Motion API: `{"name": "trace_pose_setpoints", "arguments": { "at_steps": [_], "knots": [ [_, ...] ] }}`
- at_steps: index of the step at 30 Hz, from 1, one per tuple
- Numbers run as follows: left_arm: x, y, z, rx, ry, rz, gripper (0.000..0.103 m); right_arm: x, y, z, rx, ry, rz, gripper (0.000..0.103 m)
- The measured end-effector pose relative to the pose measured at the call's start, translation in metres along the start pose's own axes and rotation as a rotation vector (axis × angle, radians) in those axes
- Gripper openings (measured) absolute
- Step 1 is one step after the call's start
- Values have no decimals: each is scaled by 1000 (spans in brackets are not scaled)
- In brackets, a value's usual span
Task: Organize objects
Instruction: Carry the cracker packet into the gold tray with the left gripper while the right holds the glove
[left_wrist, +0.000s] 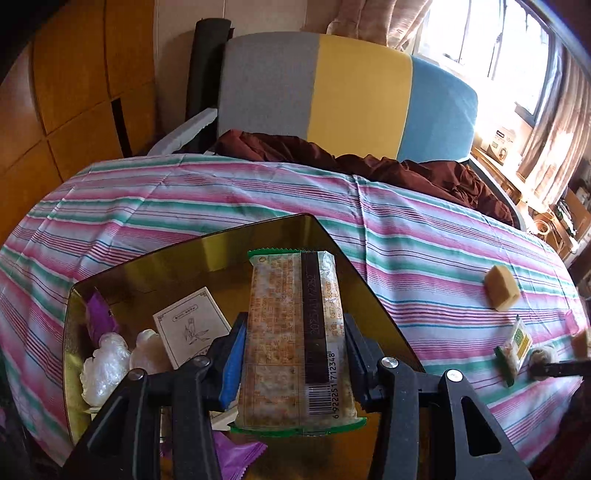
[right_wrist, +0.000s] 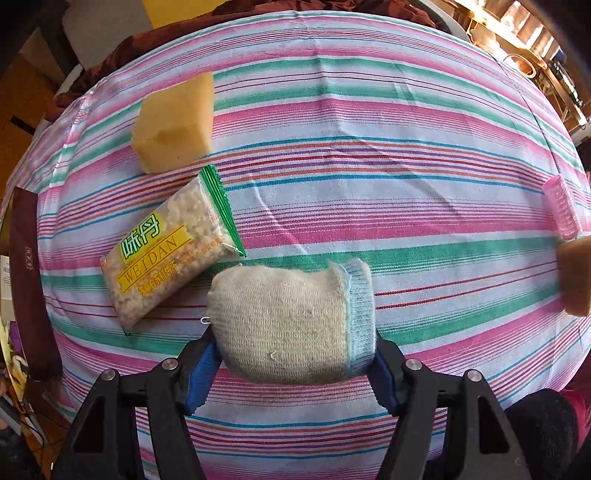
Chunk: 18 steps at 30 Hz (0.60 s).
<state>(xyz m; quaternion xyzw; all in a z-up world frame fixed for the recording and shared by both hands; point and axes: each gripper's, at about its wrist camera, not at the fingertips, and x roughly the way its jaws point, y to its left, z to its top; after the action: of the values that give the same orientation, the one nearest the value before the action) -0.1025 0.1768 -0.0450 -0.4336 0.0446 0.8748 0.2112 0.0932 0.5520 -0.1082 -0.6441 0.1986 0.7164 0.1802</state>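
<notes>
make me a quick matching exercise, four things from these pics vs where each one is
Things:
1. snack pack
2. rolled sock
3. card
4. hair roller

Places:
a. in the gold tin
b. on the cloth at the far right edge of the right wrist view
c. held by the left gripper above the tin
d. between the right gripper fingers

Pairs: 1-c, 2-d, 3-a, 4-b
</notes>
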Motion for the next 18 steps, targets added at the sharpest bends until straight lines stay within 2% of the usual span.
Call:
{"name": "trace_pose_setpoints", "arguments": {
  "at_steps": [4,6,9,16,18],
  "knots": [
    [21,15,12,-77,65,-31,48,1,2,-2,-10,4,-14,69],
    [28,18,19,-93,77,-31,48,8,17,8,-10,9,-15,69],
    [40,24,26,-129,102,-45,48,8,17,8,-17,14,-23,69],
    [62,25,34,-164,153,-28,48,10,22,11,-13,23,-18,70],
    [67,22,35,-152,163,-1,48,9,22,11,-12,23,-16,70]
  ]
}}
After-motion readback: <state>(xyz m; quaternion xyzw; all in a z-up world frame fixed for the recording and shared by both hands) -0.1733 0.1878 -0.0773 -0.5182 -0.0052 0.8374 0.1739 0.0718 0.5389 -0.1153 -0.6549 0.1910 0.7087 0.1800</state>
